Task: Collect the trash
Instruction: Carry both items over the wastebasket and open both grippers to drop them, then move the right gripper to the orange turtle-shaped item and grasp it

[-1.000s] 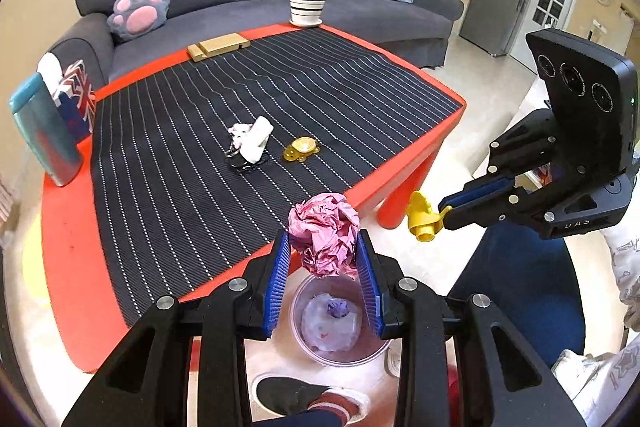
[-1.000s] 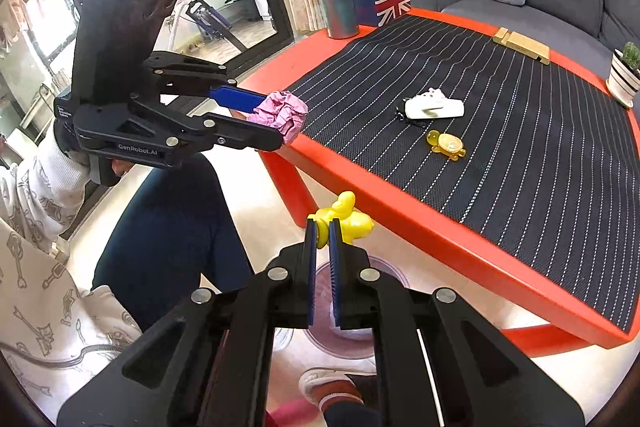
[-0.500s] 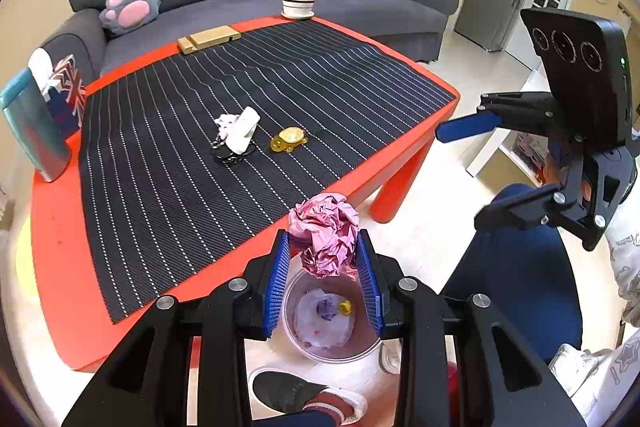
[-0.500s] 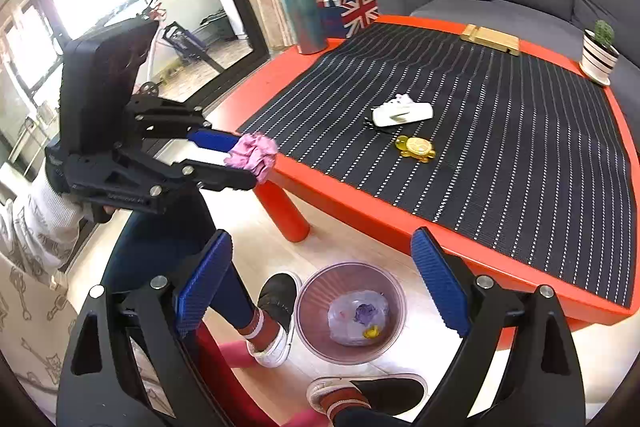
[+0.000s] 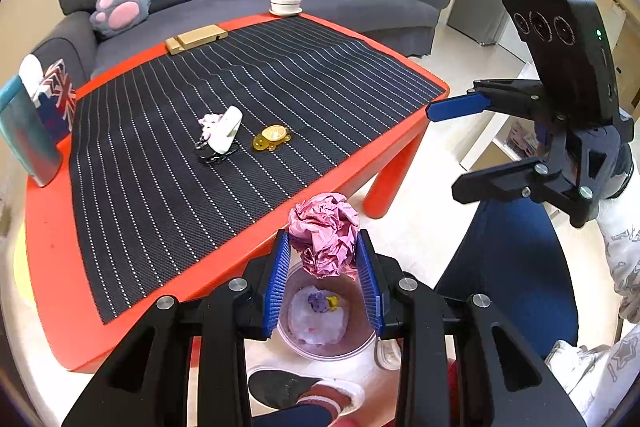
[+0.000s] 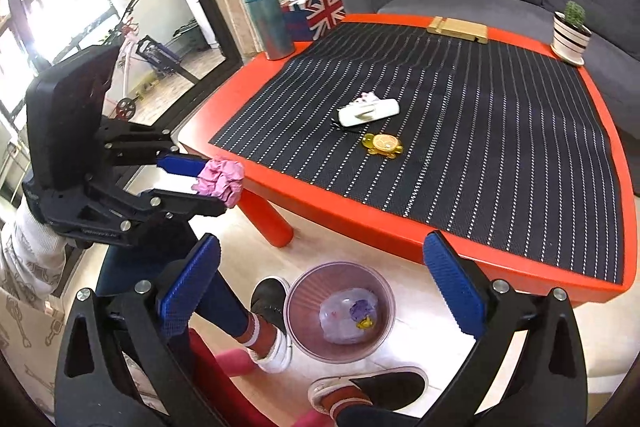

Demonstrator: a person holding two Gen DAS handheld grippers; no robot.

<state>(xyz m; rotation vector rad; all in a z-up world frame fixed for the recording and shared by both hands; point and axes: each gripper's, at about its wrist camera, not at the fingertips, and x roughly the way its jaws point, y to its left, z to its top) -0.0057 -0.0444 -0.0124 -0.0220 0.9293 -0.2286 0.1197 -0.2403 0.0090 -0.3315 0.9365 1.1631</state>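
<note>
Paper drop over bin pending
Left hand-held gripper point(image 5: 323, 283) grasps pink paper ball point(image 5: 324, 234); right hand-held gripper point(image 6: 320, 291) just opened, empty; I centre over bin point(image 6: 298, 291) at 6 o'clock, then release

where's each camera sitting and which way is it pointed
Left wrist: on the left claw, tilted down over the table edge at the pink paper ball it holds above the trash bin; a shoe shows.
Right wrist: on the right claw, open and empty, angled down at the bin; shoes, legs and a sleeve show.
Shared: red table, bin, paper ball, each other's claw.
</note>
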